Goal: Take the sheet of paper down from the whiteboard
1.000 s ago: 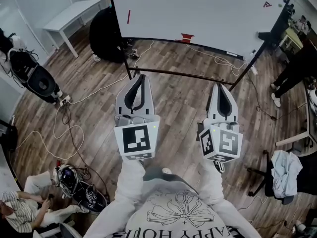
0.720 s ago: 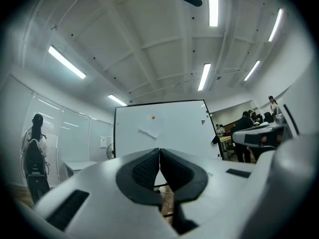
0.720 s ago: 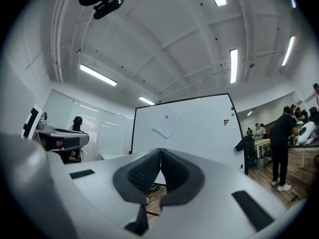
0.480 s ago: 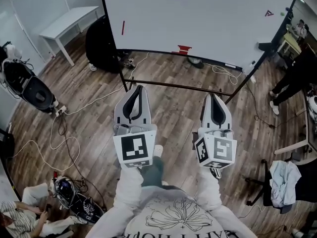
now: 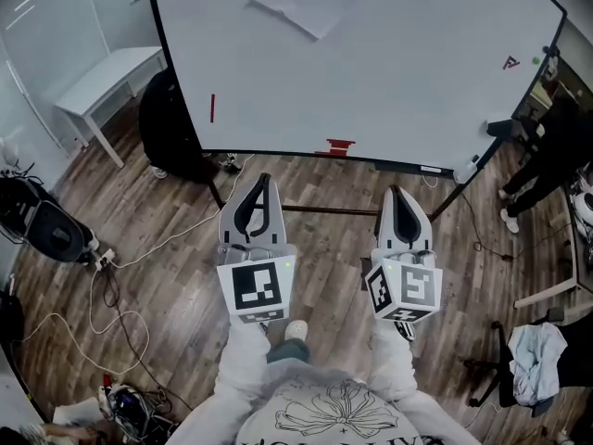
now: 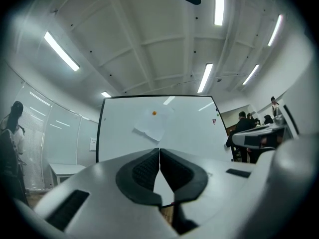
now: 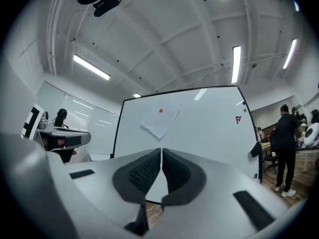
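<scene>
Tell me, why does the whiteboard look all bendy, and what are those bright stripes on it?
Left gripper view: the wide lens bows the whiteboard edges and darkens the picture's corners; the stripes near its top are glare from the ceiling lights. Right gripper view: the same bowing, with one glare stripe near the top edge. Head view: the whiteboard frame curves too, but no bright stripes show on it.

The whiteboard (image 5: 417,91) and its sheet of paper (image 5: 304,7) have drawn nearer.

Dark wood-plank floor (image 5: 324,248). A white table (image 5: 97,77) stands by what may be a glass wall (image 5: 42,26). Strip lights (image 6: 218,4) overhead.
</scene>
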`<action>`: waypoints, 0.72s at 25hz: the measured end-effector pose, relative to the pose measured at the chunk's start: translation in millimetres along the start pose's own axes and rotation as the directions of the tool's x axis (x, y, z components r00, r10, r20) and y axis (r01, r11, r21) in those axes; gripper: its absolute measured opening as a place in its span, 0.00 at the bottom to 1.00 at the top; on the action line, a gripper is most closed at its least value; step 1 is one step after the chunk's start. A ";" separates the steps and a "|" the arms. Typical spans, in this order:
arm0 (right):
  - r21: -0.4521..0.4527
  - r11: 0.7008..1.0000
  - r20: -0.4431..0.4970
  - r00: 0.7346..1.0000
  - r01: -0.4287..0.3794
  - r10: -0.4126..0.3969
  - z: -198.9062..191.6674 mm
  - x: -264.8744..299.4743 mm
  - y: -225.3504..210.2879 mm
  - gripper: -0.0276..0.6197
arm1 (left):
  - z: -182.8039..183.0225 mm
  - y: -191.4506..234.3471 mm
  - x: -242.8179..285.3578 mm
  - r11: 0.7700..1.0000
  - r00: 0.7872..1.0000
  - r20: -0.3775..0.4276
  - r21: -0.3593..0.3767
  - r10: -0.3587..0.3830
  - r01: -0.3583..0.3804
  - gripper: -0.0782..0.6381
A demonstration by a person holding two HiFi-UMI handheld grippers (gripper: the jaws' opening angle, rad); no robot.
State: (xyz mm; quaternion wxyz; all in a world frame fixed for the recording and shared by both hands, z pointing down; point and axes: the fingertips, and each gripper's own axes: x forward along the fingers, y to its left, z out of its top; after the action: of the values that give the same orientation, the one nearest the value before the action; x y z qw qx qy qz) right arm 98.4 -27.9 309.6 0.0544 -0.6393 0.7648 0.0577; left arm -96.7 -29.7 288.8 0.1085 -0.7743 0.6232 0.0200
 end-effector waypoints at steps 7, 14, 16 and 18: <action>0.028 0.999 0.001 1.000 0.016 -0.016 -7.8 93.4 -4.5 0.05 | -4.0 38.8 90.7 1.000 0.999 0.028 0.006 -0.021 0.021 0.12; 0.047 0.999 0.000 1.000 -0.026 0.026 -14.4 171.8 -13.2 0.05 | 5.7 48.8 165.3 0.999 0.997 0.066 0.037 -0.032 0.030 0.12; 0.057 0.997 0.017 0.999 -0.047 0.047 -11.6 194.7 -19.1 0.05 | 11.0 50.7 187.5 0.999 0.997 0.077 0.051 -0.019 0.015 0.12; 0.061 0.995 0.042 0.996 -0.078 0.075 -6.5 219.7 -26.2 0.05 | 18.1 52.8 210.4 0.998 0.996 0.093 0.068 -0.001 -0.005 0.12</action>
State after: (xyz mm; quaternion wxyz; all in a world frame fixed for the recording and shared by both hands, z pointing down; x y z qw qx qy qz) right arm 85.3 -247.0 281.0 0.0876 -0.6063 0.7889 0.0484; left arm -99.1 -238.9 228.7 0.1636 -0.7678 0.6184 0.0351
